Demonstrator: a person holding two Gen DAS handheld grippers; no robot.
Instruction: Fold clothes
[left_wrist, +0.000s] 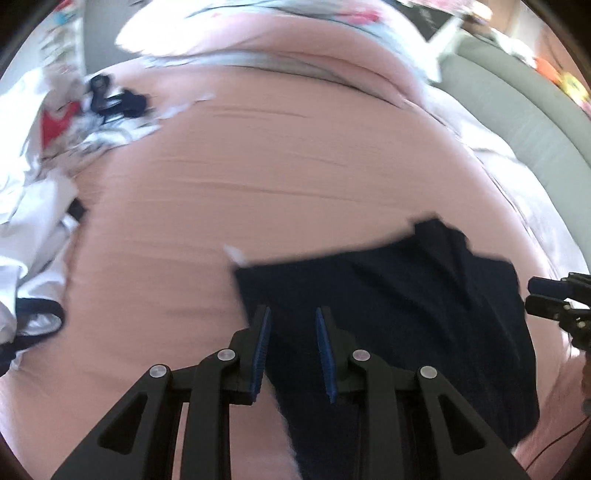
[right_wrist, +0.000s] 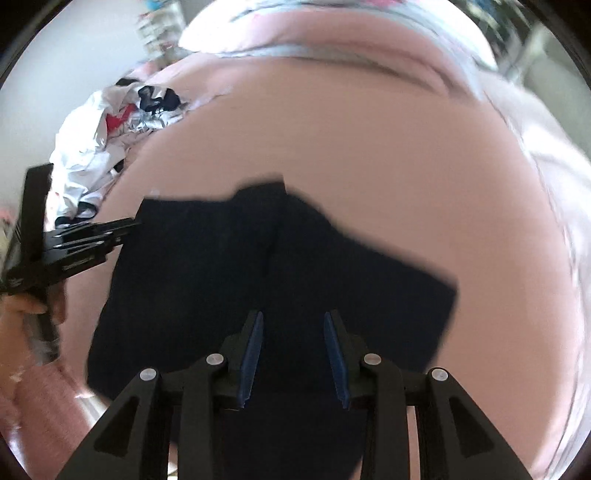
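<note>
**Dark garment spread on the bed, both grippers parted above it**

The dark navy garment (left_wrist: 388, 295) lies on the pink bedsheet (left_wrist: 258, 177), filling the lower right of the left wrist view and the lower centre of the right wrist view (right_wrist: 258, 280). It looks partly folded: a seam or fold line runs down its middle, its upper edge is uneven, and a small pale tag or corner pokes out at its upper left edge. Both pictures are blurred, so finer detail of the cloth cannot be read.

Judging from this, the main risk is a poor grab. The cloth is limp and layered, so a pinch could take only the top layer, or several at once, and drag the fold out of line. With the sheet directly beneath, a low pinch could catch the bedsheet too. If the two grippers lift unevenly, the edges would skew.

The left gripper (left_wrist: 293, 354) has its blue-padded fingers apart with nothing between them; it sits over the garment's left edge, and whether the tips touch the cloth cannot be told. The right gripper (right_wrist: 293, 358) is likewise spread and empty, over the garment's near middle.

Further out, a heap of white, red and dark clothes (left_wrist: 48, 155) sits at the upper left of the frame, well apart from the garment, and a pillow (left_wrist: 258, 22) lies along the top.
</note>
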